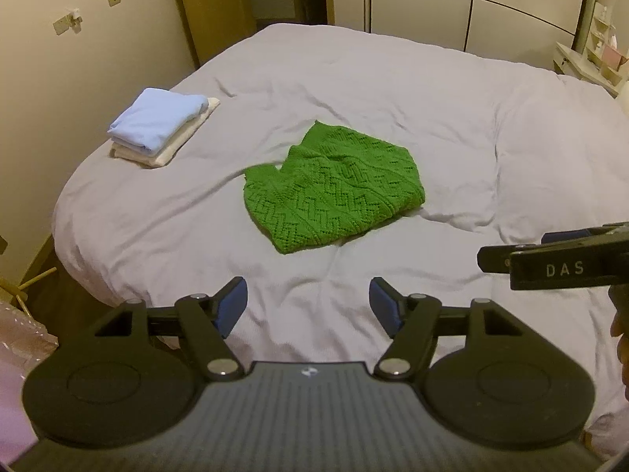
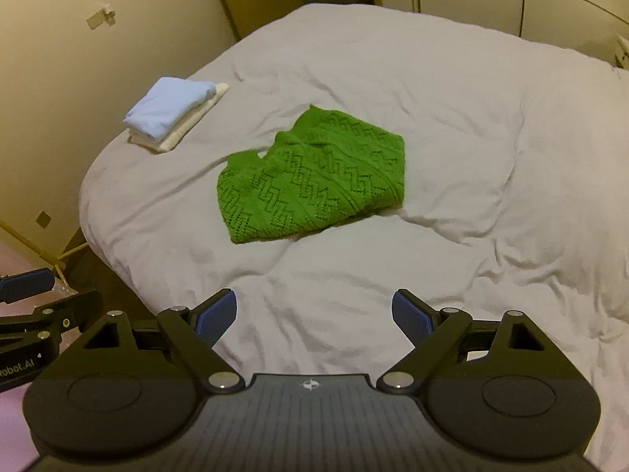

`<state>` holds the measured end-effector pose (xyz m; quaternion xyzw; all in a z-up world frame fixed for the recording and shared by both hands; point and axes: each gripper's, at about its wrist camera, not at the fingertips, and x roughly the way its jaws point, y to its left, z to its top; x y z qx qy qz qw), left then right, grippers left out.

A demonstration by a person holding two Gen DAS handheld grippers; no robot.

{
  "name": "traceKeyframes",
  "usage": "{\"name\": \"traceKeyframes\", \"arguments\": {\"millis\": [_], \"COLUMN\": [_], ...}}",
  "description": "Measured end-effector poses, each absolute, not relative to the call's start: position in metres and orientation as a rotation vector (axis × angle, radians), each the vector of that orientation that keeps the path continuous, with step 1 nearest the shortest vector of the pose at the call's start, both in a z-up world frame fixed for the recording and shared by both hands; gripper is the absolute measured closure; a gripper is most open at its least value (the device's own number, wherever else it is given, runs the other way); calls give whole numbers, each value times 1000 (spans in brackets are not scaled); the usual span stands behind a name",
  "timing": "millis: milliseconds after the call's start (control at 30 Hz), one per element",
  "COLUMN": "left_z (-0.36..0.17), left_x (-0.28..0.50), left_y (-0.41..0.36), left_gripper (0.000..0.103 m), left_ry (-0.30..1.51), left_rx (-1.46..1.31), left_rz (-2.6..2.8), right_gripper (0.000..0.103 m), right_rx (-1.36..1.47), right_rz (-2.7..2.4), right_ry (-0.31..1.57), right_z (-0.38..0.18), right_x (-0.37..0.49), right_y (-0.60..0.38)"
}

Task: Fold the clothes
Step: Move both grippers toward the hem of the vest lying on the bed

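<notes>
The green sweater [image 1: 334, 188] lies folded mid-bed, well right of the folded stack [image 1: 161, 126]. Both the left gripper [image 1: 308, 306] and right gripper [image 2: 314, 314] hover nearer, fingers apart, empty. Pinching only the top layer could pull its fold undone

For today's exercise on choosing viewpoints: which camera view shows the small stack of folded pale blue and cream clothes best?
The left wrist view: the stack of folded pale blue and cream clothes appears larger there, with its separate layers distinguishable. The right wrist view shows the same stack smaller and farther off, its layers harder to separate.
</notes>
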<state>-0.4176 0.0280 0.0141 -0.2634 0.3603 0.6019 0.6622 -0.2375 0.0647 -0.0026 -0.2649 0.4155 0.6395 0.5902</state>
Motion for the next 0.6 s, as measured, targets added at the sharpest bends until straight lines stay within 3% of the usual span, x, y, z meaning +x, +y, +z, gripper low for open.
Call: {"name": "traceKeyframes", "arguments": {"millis": [600], "left_z": [5], "left_x": [-398], "left_y": [28], "left_gripper": [34], "left_ry": [809], "left_rx": [-600], "left_rz": [1375], "right_gripper": [14], "right_rx": [-607], "right_rz": [1500], "right_ry": [933], "right_z": [0], "right_x": [-225], "right_y": [57]}}
